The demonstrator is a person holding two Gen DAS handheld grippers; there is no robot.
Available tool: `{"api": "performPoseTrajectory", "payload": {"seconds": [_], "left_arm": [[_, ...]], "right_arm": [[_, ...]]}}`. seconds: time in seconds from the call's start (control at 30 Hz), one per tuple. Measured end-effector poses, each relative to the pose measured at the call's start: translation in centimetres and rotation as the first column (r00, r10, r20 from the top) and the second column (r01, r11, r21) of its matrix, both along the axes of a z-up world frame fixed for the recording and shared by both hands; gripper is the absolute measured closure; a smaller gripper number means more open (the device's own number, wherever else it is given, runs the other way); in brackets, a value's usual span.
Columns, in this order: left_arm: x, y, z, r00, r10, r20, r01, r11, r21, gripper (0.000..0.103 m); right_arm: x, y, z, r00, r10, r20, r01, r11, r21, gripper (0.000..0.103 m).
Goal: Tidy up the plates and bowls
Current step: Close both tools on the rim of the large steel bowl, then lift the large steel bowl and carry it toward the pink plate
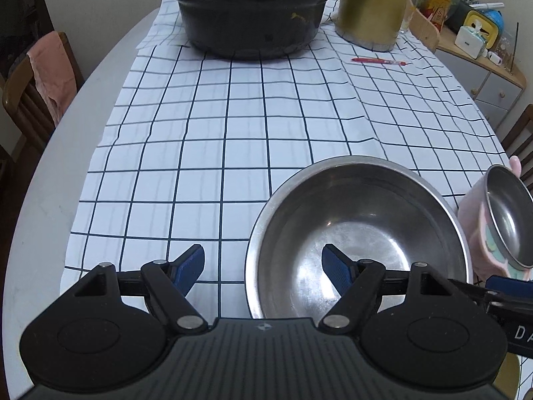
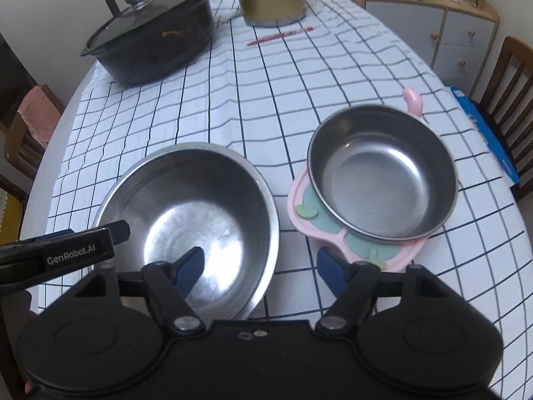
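- A large steel bowl [image 2: 196, 220] is set upright on the checked cloth, at the near side of the table; it is empty, and its inside is shiny with a dull patch at the bottom.
- A smaller steel bowl [image 2: 383, 173] is seen just to its right, apart from it; it is empty and slightly tilted; it is seated in a pink holder [image 2: 333, 233] with green leaf shapes.

My claws are black with blue pads [image 1: 191, 268]. Before me, a white tablecloth [image 1: 233, 126] with a dark grid, two silver steel bowls [image 2: 200, 213], a pink plate [image 2: 333, 230] with teal-green shapes, a black pot [image 1: 250, 23], a gold kettle [image 1: 369, 6], a red pen [image 1: 378, 61].
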State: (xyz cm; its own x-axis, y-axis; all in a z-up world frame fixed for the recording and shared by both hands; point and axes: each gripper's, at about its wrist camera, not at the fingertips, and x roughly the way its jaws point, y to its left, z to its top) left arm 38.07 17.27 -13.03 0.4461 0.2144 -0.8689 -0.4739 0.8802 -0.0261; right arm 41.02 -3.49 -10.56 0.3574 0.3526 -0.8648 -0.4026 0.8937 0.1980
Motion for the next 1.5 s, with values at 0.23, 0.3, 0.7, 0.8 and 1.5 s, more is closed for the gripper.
{"api": "performPoseTrajectory", "payload": {"seconds": [0.23, 0.3, 0.7, 0.8, 1.5], "left_arm": [[0.6, 0.5, -0.9, 1.0, 0.001, -0.011, -0.001, 1.0, -0.026, 0.04], [0.7, 0.5, -1.1, 1.0, 0.0, -0.009, 0.0, 1.0, -0.031, 0.047], [1.0, 1.1, -1.0, 1.0, 0.006, -0.014, -0.007, 0.999, -0.044, 0.081], [0.9, 1.2, -1.0, 1.0, 0.012, -0.016, -0.013, 0.999, -0.043, 0.082], [-3.5, -1.2, 5.4, 0.999, -0.026, 0.044, 0.027, 0.999, -0.037, 0.083]], "right_arm": [[0.2, 0.6, -0.9, 0.999, 0.021, -0.037, -0.021, 1.0, 0.009, 0.051], [0.5, 0.6, -1.2, 0.998, 0.015, -0.055, -0.014, 1.0, 0.018, 0.059], [0.8, 0.4, -1.7, 0.998, -0.022, -0.056, 0.023, 1.0, 0.016, 0.081], [0.8, 0.2, -1.7, 0.998, -0.03, -0.052, 0.031, 0.999, 0.013, 0.088], [-2.3, -1.9, 2.6, 0.999, -0.013, 0.042, 0.011, 0.999, 0.046, 0.09]]}}
